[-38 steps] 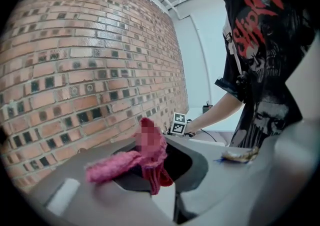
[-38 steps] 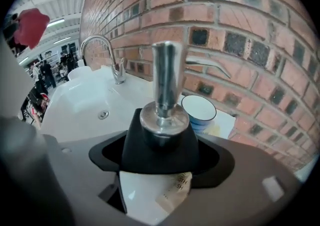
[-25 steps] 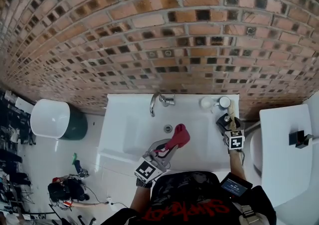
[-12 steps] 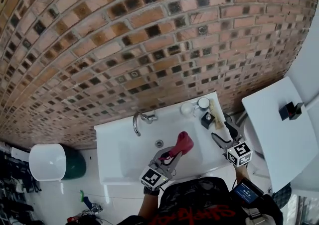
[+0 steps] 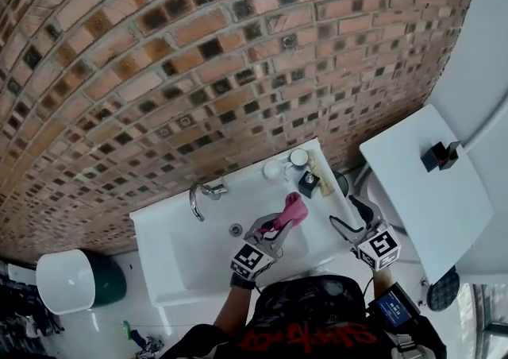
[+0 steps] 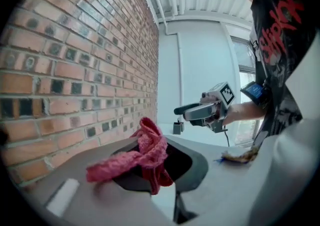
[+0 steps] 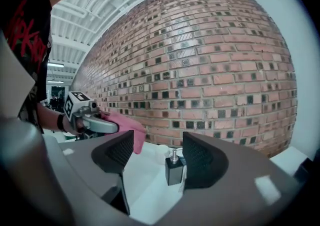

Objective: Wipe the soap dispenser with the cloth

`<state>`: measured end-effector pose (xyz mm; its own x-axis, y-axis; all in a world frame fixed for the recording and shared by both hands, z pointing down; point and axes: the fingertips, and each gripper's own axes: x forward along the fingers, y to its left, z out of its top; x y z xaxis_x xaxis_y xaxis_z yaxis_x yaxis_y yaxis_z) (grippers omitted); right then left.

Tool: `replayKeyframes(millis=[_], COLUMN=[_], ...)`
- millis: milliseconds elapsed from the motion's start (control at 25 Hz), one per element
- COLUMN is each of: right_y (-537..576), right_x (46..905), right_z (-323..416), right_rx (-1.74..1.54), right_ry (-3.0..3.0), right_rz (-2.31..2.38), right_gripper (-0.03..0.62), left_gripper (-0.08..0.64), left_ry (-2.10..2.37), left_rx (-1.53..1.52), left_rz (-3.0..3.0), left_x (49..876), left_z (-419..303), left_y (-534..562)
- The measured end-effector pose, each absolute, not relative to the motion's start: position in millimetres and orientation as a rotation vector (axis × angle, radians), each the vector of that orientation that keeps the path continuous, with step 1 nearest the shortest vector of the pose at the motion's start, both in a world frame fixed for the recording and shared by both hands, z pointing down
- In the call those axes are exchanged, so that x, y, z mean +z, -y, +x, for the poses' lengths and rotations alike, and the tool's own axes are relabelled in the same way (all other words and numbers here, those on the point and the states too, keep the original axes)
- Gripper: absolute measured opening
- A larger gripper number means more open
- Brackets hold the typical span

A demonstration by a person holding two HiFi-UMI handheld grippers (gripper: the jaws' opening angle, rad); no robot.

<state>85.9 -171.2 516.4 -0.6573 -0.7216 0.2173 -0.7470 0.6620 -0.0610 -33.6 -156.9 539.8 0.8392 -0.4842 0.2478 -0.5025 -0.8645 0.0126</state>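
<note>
The soap dispenser [image 5: 308,183], a small black block with a metal pump, stands on the sink's back right ledge; in the right gripper view the dispenser [image 7: 175,170] shows beyond the jaws. My left gripper [image 5: 278,226] is shut on a pink cloth [image 5: 292,210], held over the basin just short of the dispenser. The cloth [image 6: 145,155] bunches between its jaws. My right gripper [image 5: 343,214] hovers off the sink's right end, apart from the dispenser. Its jaws are closing with nothing between the pads.
The white sink [image 5: 167,258] has a chrome faucet [image 5: 202,191] and a drain [image 5: 236,229]. Two white jars [image 5: 286,163] and a beige brush [image 5: 319,165] sit behind the dispenser. A white top [image 5: 421,183] stands at the right, a brick wall [image 5: 198,55] behind, a white bin [image 5: 71,278] left.
The right gripper has drawn back from the dispenser and risen, with its jaws narrower. The left gripper has carried the cloth right, toward the dispenser. The head view has swung.
</note>
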Motion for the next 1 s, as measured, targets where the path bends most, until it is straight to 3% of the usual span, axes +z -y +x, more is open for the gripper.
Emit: replayKeyframes(millis=[160,440,1000], right_y=[153.6,119.2,129.9], right_x=[513.4,511.4,502.5], right_z=[120.1,184.1,162.2], right_rx=[0.211,0.285,0.247], right_ry=[2.619,2.467,2.497], right_rz=[1.307,1.567,1.531], right_gripper=[0.31,0.308,0.308], left_gripper=[0.048,0.049,0.048], left_ry=[0.718,0.413,0.698], left_rx=[0.493,0.394,0.301], left_rz=[2.863,2.706,2.35], left_x=[592.6,653.3,697.4], left_z=[-6.7,47.1,-30.1], left_y=[202.3,246.0,282.9])
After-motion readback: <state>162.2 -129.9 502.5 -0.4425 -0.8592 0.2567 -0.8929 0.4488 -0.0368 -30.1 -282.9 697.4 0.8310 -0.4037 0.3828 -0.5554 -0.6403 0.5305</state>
